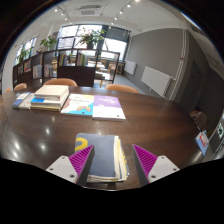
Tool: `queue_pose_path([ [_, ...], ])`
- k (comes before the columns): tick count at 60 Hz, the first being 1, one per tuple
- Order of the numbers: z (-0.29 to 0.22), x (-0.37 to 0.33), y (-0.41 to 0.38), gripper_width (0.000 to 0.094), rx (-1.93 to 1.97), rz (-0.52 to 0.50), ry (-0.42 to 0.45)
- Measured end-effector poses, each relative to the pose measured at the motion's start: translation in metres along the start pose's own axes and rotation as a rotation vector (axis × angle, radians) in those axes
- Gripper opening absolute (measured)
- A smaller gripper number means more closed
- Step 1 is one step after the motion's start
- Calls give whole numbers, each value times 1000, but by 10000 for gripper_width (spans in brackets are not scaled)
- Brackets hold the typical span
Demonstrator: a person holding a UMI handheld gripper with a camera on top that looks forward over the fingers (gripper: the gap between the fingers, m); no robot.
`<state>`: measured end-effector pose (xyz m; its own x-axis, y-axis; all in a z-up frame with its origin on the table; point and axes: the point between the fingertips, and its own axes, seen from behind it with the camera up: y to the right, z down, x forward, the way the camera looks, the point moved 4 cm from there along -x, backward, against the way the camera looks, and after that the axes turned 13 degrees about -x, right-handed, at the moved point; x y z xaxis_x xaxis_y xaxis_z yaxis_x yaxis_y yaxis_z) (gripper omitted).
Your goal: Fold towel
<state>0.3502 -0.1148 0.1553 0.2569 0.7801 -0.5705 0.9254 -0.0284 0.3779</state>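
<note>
Folded towel [103, 158] btwn gripper [113, 160] pads, near end cut off.

A folded towel [103, 157] lay on the near part of the counter [150, 125], between the gripper [113, 160] jaws, with a gap at the right side. Farther back on the counter sat a stack of books [47, 97] at left, a booklet [79, 104] to its right, and another booklet [108, 107] right of that. Chairs [122, 89] stood behind the counter, shelves [45, 66] far left.
</note>
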Motion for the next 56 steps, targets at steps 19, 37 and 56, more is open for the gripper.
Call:
queue_pose_path([
  [19, -66, -174, -53, 780, 82, -35, 166],
  [37, -36, -236, -123, 779, 114, -78, 179],
  [56, -13, -259, -166, 779, 94, -124, 156],
])
